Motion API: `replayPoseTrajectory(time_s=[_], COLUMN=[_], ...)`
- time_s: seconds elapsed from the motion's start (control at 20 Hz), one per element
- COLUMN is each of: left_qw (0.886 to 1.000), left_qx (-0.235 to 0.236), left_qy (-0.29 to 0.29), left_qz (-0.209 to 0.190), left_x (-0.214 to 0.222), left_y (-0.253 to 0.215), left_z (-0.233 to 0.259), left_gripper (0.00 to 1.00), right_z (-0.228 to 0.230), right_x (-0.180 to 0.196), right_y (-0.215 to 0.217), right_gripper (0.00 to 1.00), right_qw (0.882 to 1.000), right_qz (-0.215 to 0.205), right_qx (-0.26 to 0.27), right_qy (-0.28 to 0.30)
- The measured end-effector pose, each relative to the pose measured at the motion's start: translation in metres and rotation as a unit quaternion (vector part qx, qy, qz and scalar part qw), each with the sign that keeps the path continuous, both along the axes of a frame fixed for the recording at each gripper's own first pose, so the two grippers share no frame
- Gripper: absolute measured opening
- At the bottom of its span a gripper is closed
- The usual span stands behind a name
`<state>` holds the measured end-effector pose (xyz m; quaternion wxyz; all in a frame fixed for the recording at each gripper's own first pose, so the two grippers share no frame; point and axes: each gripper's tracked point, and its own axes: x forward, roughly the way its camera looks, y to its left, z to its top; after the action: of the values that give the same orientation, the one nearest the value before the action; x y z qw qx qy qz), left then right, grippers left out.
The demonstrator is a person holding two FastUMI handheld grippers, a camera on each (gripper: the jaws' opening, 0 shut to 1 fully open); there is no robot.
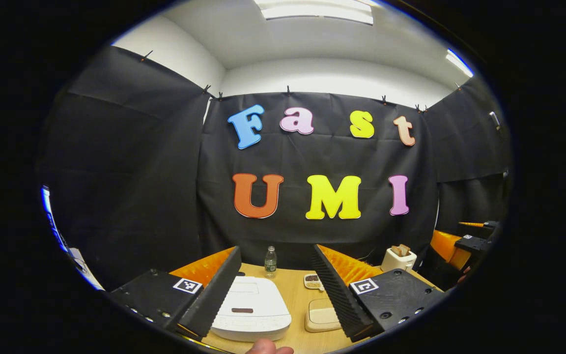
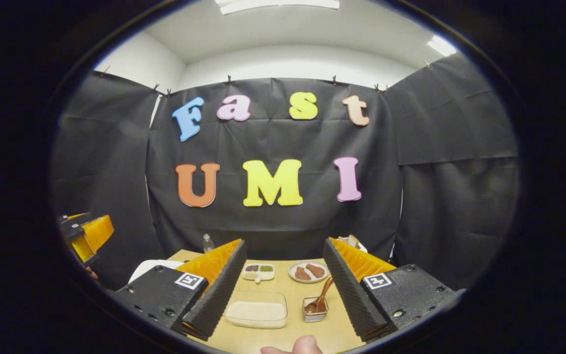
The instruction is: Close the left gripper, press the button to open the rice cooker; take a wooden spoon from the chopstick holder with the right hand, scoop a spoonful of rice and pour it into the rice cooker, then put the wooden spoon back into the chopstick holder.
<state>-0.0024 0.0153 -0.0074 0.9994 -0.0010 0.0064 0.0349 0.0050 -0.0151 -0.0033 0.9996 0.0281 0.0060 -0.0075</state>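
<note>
The white rice cooker [image 1: 251,307] sits shut on the wooden table, its dark button [image 1: 242,310] on the lid facing me. My left gripper [image 1: 276,285] hovers open above and before it, fingers spread wide. In the right gripper view a clear box of white rice [image 2: 256,313] lies low in the middle. Just right of it stands the small chopstick holder [image 2: 315,310] with wooden spoons [image 2: 323,297] leaning in it. My right gripper [image 2: 283,280] is open above both, holding nothing. The rice cooker's edge [image 2: 148,268] peeks out left, partly hidden by a finger.
A water bottle [image 1: 270,261] stands at the table's back. A small divided dish [image 2: 258,271] and a plate with brown food [image 2: 308,271] lie behind the rice. A toaster with bread [image 1: 398,257] is at back right. The other gripper [image 2: 84,236] hangs at far left.
</note>
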Motion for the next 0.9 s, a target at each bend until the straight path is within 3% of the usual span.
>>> replayPoseTrajectory(time_s=[0.4, 0.6, 0.75, 0.9], left_qw=[0.999, 0.996, 0.992, 0.984], left_qx=[-0.007, -0.007, -0.010, -0.007], left_qy=[0.033, 0.081, 0.119, 0.172], left_qz=[0.020, 0.022, 0.036, 0.055], left_x=[-0.004, -0.006, -0.007, -0.003], left_y=[0.007, 0.011, 0.022, 0.037], left_z=[-0.021, -0.048, -0.069, -0.094], left_gripper=[0.94, 0.94, 0.63, 0.42], right_z=[-0.012, -0.022, -0.030, -0.033], right_x=[-0.004, -0.007, -0.006, -0.004], right_y=[-0.013, -0.019, -0.026, -0.036], right_gripper=[1.00, 1.00, 1.00, 1.00], right_qw=[1.000, 1.000, 1.000, 0.999], right_qz=[0.000, 0.007, 0.009, 0.007], right_qx=[0.000, 0.000, 0.001, 0.004], right_qy=[0.013, 0.021, 0.030, 0.035])
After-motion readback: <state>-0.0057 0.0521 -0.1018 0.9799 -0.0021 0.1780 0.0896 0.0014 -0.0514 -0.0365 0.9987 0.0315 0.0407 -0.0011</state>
